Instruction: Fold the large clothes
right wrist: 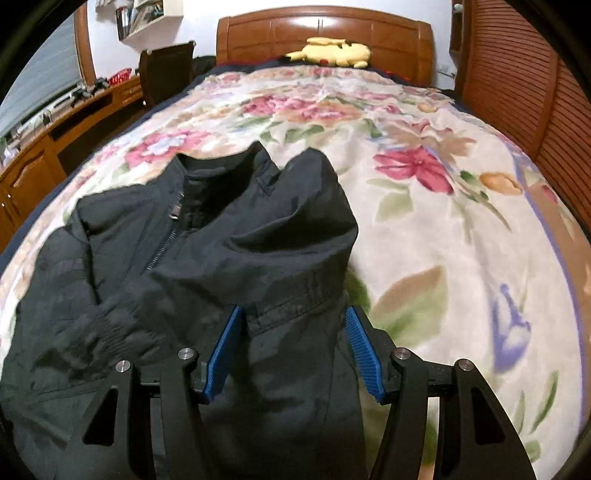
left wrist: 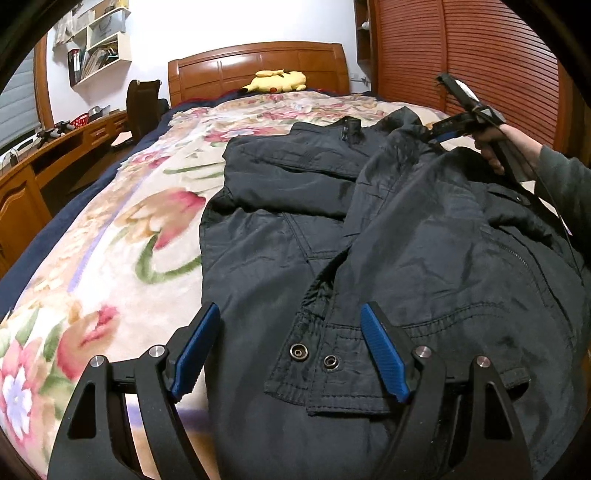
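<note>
below the wooden headboard [right wrist: 325, 33], on the floral blanket [right wrist: 443, 229], the dark jacket [right wrist: 207, 258] lies face up, one sleeve [left wrist: 369, 206] laid across its front toward the hem. the first inward fold looks started, not finished; the body is unfolded. the left gripper [left wrist: 291, 354] is spread over the snap hem, pinching nothing. the right gripper [right wrist: 291, 354] straddles loose cloth, pads not pressing.

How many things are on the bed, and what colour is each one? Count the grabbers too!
Black jackets: 1
Yellow plush toys: 1
Flowery blankets: 1
Black-and-blue grabbers: 2, the left gripper and the right gripper
Total: 5
</note>
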The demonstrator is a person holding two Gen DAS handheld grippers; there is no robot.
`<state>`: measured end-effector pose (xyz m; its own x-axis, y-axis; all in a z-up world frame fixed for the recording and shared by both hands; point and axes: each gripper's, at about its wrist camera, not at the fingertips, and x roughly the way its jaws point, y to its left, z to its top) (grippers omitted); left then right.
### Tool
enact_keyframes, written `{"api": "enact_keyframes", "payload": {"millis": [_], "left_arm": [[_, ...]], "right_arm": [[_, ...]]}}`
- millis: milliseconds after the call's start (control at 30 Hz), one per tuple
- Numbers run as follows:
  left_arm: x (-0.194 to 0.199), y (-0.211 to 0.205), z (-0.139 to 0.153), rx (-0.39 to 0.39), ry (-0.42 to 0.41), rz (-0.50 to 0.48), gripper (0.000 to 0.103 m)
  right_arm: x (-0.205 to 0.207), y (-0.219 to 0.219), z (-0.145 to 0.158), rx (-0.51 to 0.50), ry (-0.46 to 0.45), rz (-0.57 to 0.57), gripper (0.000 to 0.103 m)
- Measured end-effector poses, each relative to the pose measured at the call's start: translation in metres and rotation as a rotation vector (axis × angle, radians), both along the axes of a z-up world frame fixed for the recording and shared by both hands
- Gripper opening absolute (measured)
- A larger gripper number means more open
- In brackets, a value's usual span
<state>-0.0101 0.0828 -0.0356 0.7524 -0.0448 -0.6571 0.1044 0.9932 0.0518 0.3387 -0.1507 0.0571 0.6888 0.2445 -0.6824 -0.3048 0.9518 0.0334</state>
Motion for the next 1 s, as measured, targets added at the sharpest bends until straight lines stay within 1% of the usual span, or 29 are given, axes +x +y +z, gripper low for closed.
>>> {"api": "enact_keyframes", "payload": {"millis": [33,67,100,133,200,233,300,367,400,467,500,533,567,600,633,700,733,767,967,1000], "left_arm": [[0.001,0.000,-0.001,0.000,0.001,0.000,0.079],[0.001,0.000,-0.001,0.001,0.002,-0.001,0.079],[0.001,0.000,-0.002,0.004,0.001,-0.002,0.079],[0.001,0.000,-0.003,0.007,0.004,-0.002,0.079],[0.001,0.001,-0.005,0.003,0.007,0.000,0.079],[0.001,0.001,-0.005,0.001,0.008,0.001,0.079],[0.002,0.001,-0.006,0.001,0.012,0.000,0.079],[0.003,-0.001,-0.008,0.015,0.027,-0.001,0.079],[0.003,-0.002,-0.008,0.020,0.025,0.000,0.079],[0.002,-0.002,-0.008,0.027,0.019,0.002,0.079],[0.002,-0.002,-0.008,0.028,0.017,0.004,0.079],[0.001,-0.002,-0.008,0.025,0.015,0.005,0.079],[0.001,-0.001,-0.008,0.022,0.014,0.006,0.079],[0.000,-0.001,-0.008,0.019,0.013,0.006,0.079],[0.001,0.000,-0.008,0.015,0.013,0.007,0.079],[0.001,0.000,-0.008,0.007,0.015,0.005,0.079],[0.001,0.001,-0.008,0.004,0.017,0.005,0.079],[0.001,0.001,-0.008,0.003,0.018,0.004,0.079],[0.002,0.002,-0.008,0.001,0.015,0.002,0.079],[0.002,0.002,-0.008,0.000,0.015,0.002,0.079]], "right_arm": [[0.005,0.002,-0.003,-0.005,0.009,0.005,0.060],[0.006,0.002,-0.002,-0.003,0.012,0.012,0.057],[0.007,0.005,-0.003,-0.005,0.012,0.031,0.034],[0.009,0.008,-0.004,-0.041,0.004,0.040,0.014],[0.012,0.011,-0.004,-0.106,-0.013,0.037,0.010],[0.014,0.009,-0.002,-0.122,-0.029,0.023,0.007],[0.017,0.002,0.008,-0.173,-0.083,-0.039,0.006],[0.027,-0.014,0.013,-0.203,-0.098,-0.120,0.006],[0.032,-0.025,0.017,-0.183,-0.104,-0.156,0.006],[0.035,-0.036,0.019,-0.133,-0.108,-0.166,0.007],[0.035,-0.037,0.017,-0.131,-0.110,-0.166,0.012],[0.035,-0.036,0.014,-0.160,-0.106,-0.180,0.021],[0.035,-0.036,0.011,-0.175,-0.087,-0.189,0.026],[0.034,-0.037,0.010,-0.167,-0.071,-0.180,0.035],[0.029,-0.038,0.010,-0.161,-0.076,-0.173,0.044],[0.015,-0.037,0.013,-0.145,-0.101,-0.154,0.045],[0.005,-0.036,0.013,-0.128,-0.108,-0.127,0.045],[-0.006,-0.036,0.016,-0.128,-0.105,-0.100,0.045],[-0.063,-0.032,-0.002,-0.141,-0.079,0.028,0.045],[-0.070,-0.034,-0.005,-0.150,-0.070,0.034,0.038]]}}
